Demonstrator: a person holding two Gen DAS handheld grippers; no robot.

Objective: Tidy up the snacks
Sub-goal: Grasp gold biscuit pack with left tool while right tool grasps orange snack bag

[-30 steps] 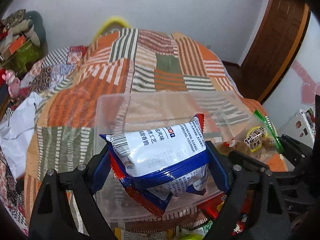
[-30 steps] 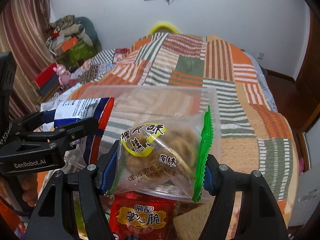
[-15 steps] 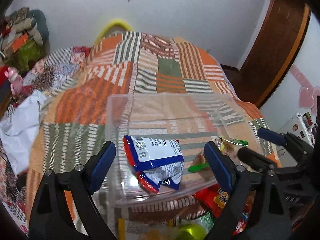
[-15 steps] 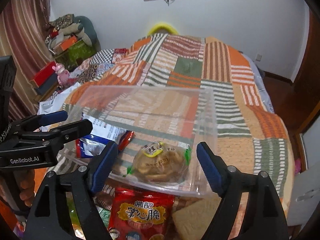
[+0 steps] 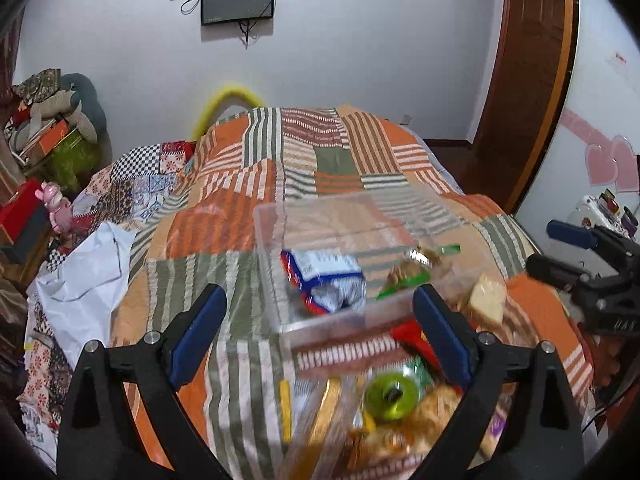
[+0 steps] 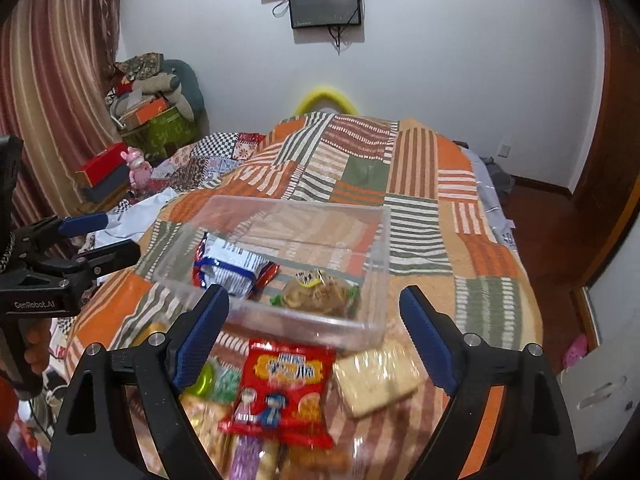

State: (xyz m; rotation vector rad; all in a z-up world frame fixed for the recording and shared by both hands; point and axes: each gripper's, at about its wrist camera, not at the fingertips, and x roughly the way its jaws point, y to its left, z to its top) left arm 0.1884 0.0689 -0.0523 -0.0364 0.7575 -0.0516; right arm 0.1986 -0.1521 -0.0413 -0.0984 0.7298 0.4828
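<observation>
A clear plastic bin (image 6: pixel 376 240) (image 5: pixel 268 240) sits on the striped bedspread. Inside lie a blue-and-white snack packet (image 6: pixel 230 266) (image 5: pixel 324 276) and a clear bag of cookies with a green seal (image 6: pixel 320 294) (image 5: pixel 416 268). My left gripper (image 5: pixel 318 322) is open and empty, held back above the bin's near left side. My right gripper (image 6: pixel 314 316) is open and empty above the bin's near wall. In front of the bin lie a red snack bag (image 6: pixel 286 384), a wrapped cracker pack (image 6: pixel 376 376) (image 5: pixel 488 300), a green jelly cup (image 5: pixel 390 396) and other loose snacks.
The patchwork bedspread (image 6: pixel 416 184) stretches beyond the bin. A white plastic bag (image 5: pixel 88 268) lies at the bed's left edge. Boxes and soft toys (image 6: pixel 152 108) are piled at the far left; a wooden door (image 5: pixel 528 80) stands at the right.
Both grippers opened and dropped their packets into the bin, then pulled back and up. The blue-and-white packet and the cookie bag now lie on the bin's floor.
</observation>
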